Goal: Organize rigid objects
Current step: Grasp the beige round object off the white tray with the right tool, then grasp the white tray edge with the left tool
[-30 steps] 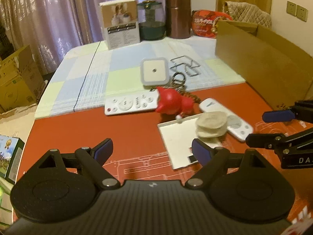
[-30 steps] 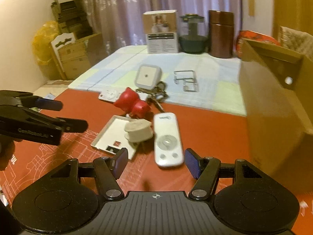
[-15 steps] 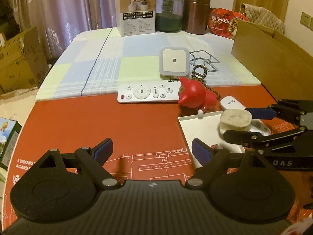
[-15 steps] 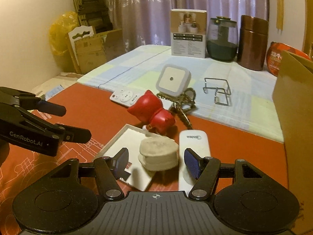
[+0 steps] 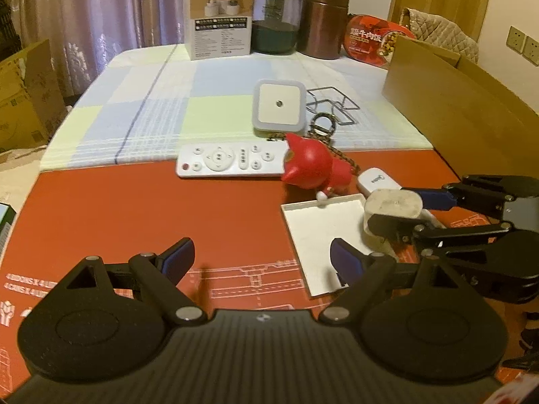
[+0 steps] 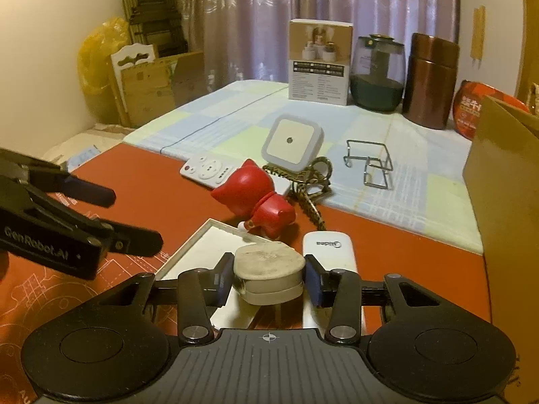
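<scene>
A: Where is the beige puck (image 6: 269, 271) now?

B: On the white tray's (image 5: 313, 232) near right corner, touching the small white remote (image 6: 328, 245). My right gripper (image 6: 268, 277) is closing on it, and both pads look to be touching its sides. My left gripper (image 5: 261, 257) hangs wide and empty over the red mat (image 5: 134, 215).

A: What could go wrong?

B: I judge the rounded sides may slip, or lifting may nudge the remote and the red figurine (image 6: 256, 200) just beyond.

Right tongs (image 6: 268, 277) closing, pads touching both sides; left tongs (image 5: 262, 258) spread wide.
</scene>
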